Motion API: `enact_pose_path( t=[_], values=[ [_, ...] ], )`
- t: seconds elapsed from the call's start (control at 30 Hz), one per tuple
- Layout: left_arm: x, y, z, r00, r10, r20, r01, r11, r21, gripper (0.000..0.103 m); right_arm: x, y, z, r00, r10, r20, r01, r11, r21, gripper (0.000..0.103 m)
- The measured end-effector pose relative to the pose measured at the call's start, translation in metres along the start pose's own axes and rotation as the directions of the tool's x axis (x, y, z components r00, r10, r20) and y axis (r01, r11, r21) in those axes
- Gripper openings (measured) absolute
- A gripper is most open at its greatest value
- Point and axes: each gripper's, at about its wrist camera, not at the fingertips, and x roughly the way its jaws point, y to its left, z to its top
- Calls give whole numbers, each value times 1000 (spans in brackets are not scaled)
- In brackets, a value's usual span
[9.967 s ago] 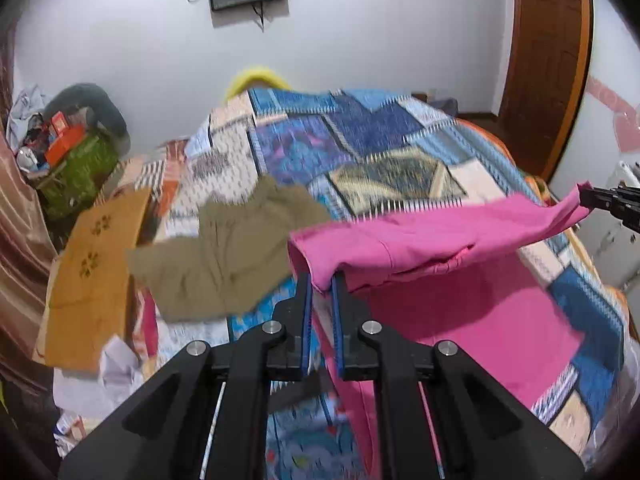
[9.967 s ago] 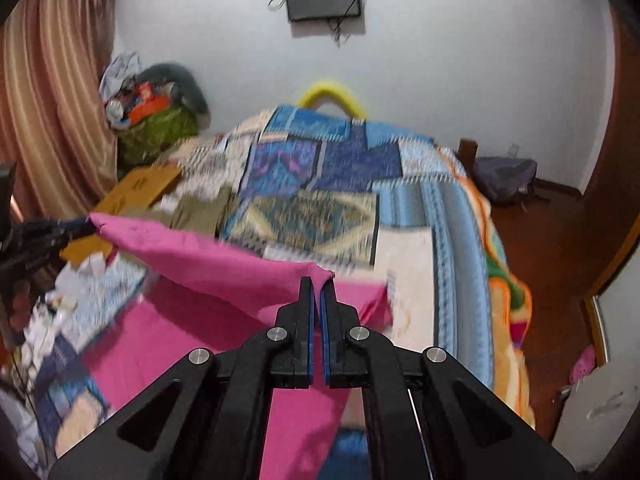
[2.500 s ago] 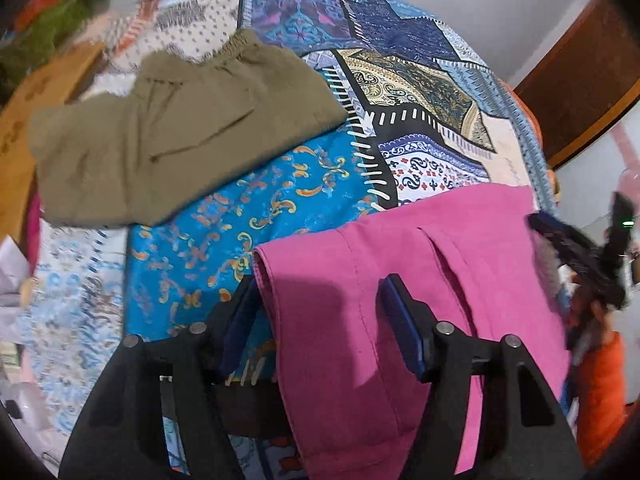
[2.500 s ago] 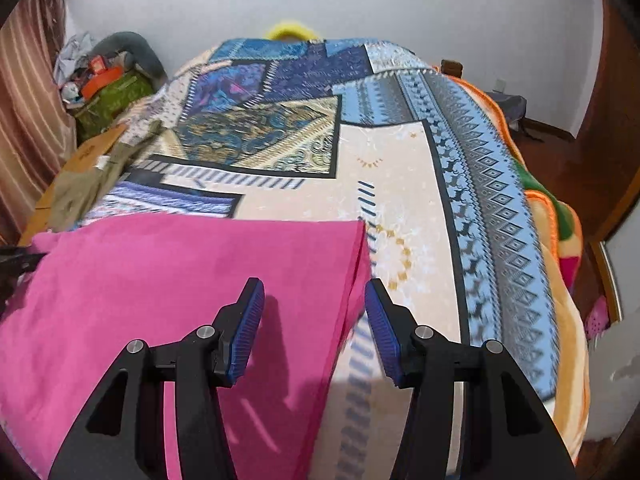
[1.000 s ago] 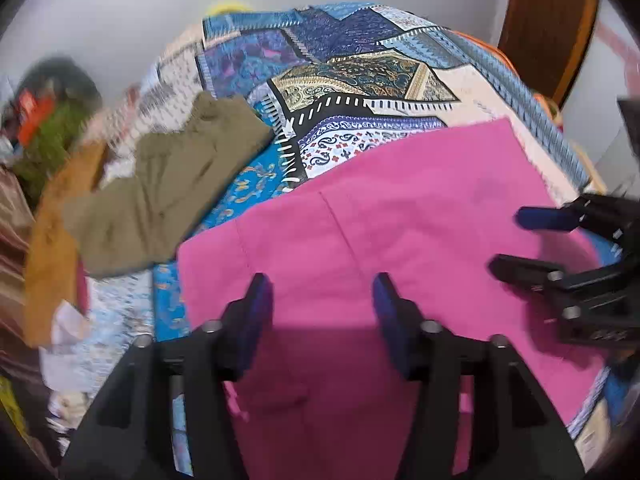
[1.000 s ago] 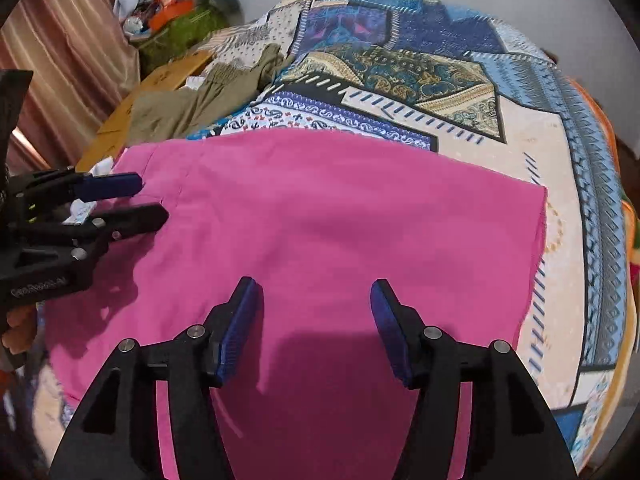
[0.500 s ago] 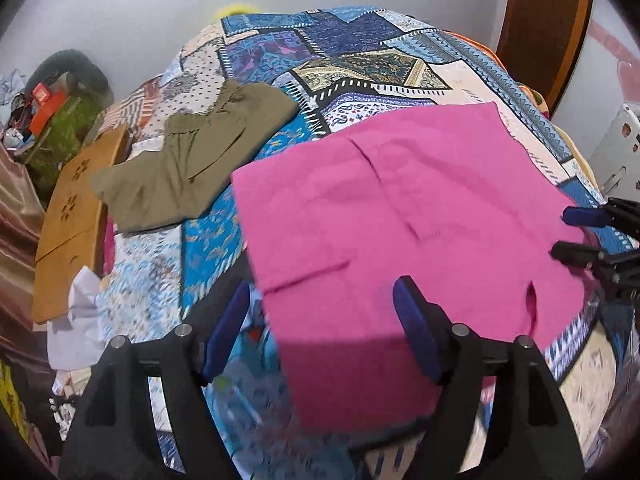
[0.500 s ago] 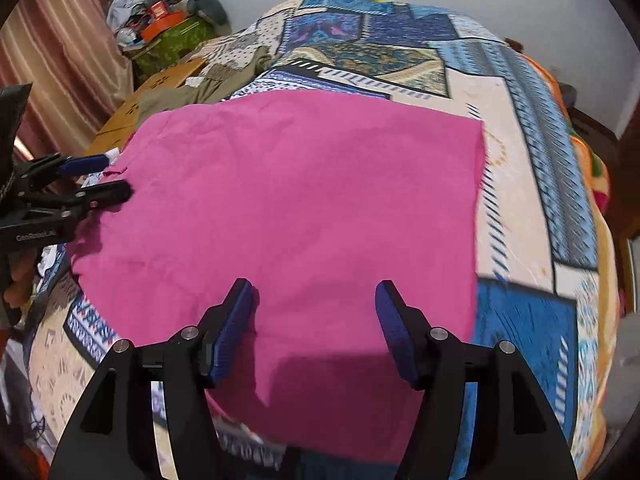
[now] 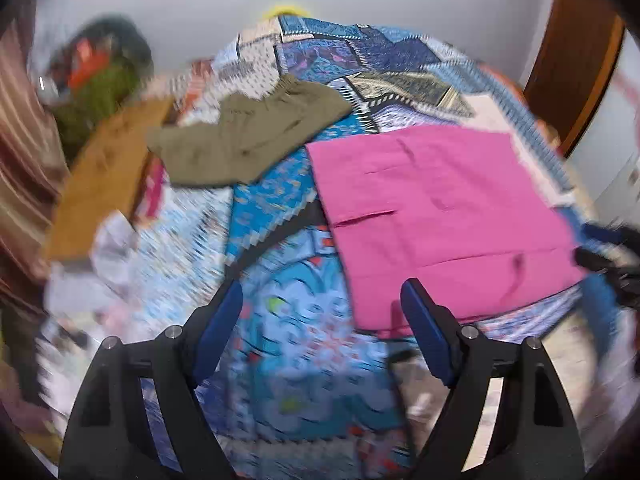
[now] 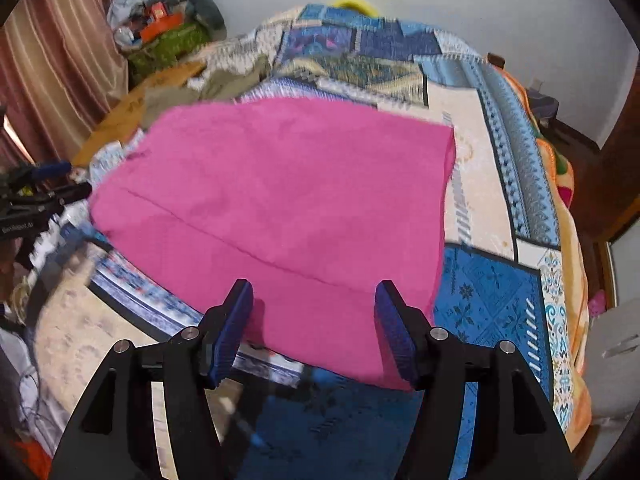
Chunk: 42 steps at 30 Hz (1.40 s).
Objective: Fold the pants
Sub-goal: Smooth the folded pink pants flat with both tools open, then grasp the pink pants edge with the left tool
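The pink pants (image 9: 436, 216) lie folded into a flat rectangle on the patchwork bed cover (image 9: 288, 360); in the right wrist view the pink pants (image 10: 288, 200) fill the middle. My left gripper (image 9: 322, 328) hangs above the cover to the left of the pants, its jaws opening, nothing between them. My right gripper (image 10: 314, 320) hovers open over the near edge of the pants without touching them. Each gripper shows at the other view's edge: the right gripper (image 9: 608, 248) and the left gripper (image 10: 48, 184).
Olive-green pants (image 9: 248, 136) lie crumpled on the bed beyond the pink ones. A brown cardboard sheet (image 9: 104, 168) and loose papers (image 9: 116, 240) sit at the left edge. Bags (image 10: 168, 36) pile by the striped curtain (image 10: 52, 60). A wooden door (image 9: 576, 60) stands right.
Both grippers have pulled back and up from the pink pants. The left one swung left off the cloth and opened wider; the right one now stands over the near edge.
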Motion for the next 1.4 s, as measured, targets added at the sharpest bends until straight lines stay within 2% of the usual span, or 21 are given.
enact_pose_path(
  t=[0.07, 0.17, 0.3, 0.37, 0.4, 0.47, 0.57, 0.63, 0.67, 0.8, 0.87, 0.9, 0.93, 0.97, 1.07, 1.13, 1.27, 1.4],
  values=[
    [-2, 1, -2, 997, -73, -20, 71, 996, -56, 82, -8, 5, 7, 999, 17, 42, -18, 1000, 9, 60],
    [2, -5, -10, 979, -192, -67, 183, 976, -120, 82, -8, 14, 14, 996, 39, 77, -40, 999, 15, 60],
    [15, -15, -19, 940, -311, -140, 285, 942, -175, 82, 8, 24, 13, 998, 36, 59, -36, 999, -4, 60],
    [25, -20, -24, 911, -374, -174, 334, 917, -219, 82, 20, 28, 9, 999, 27, 28, -27, 1000, -14, 60],
    [28, -22, -26, 904, -389, -177, 345, 909, -235, 82, 27, 29, 7, 1000, 20, 10, -20, 1000, -20, 60],
    [30, -22, -25, 901, -403, -158, 354, 896, -267, 82, 36, 30, 0, 1000, 21, 0, -21, 1000, -17, 61],
    [39, -17, -19, 865, -484, -131, 414, 838, -356, 83, 32, 25, -5, 999, 41, 19, -41, 999, 3, 63],
    [47, -12, -13, 851, -513, -111, 434, 806, -402, 83, 32, 23, -5, 998, 55, 15, -55, 998, 11, 63],
    [49, -11, -11, 849, -518, -101, 439, 799, -411, 83, 32, 23, -5, 998, 58, 14, -58, 998, 13, 64],
    [58, -7, 2, 858, -508, -70, 434, 792, -430, 83, 31, 24, -7, 998, 60, 21, -60, 998, 7, 64],
    [61, -7, 8, 876, -479, -63, 411, 806, -426, 72, 31, 23, -8, 997, 68, 24, -69, 998, 12, 65],
    [61, -8, 10, 891, -449, -67, 384, 824, -415, 53, 31, 23, -8, 997, 71, 25, -71, 997, 13, 65],
    [63, -9, 13, 911, -405, -82, 343, 852, -396, 31, 31, 23, -9, 997, 74, 27, -74, 997, 13, 65],
    [65, -11, 15, 917, -387, -99, 325, 865, -382, 30, 31, 23, -9, 997, 76, 28, -76, 997, 14, 65],
    [63, -10, 16, 920, -380, -91, 327, 875, -357, 27, 30, 23, -9, 997, 77, 30, -78, 997, 19, 65],
    [59, -10, 16, 934, -346, -86, 303, 898, -319, 26, 29, 22, -9, 997, 76, 30, -77, 997, 24, 65],
    [44, 0, 19, 977, -207, -59, 187, 952, -242, 25, 22, 10, -10, 996, 68, 55, -73, 993, 91, 65],
    [25, 21, 23, 995, -96, -30, 88, 976, -200, 25, 19, -3, -12, 997, 52, 57, -59, 989, 136, 65]
  ],
)
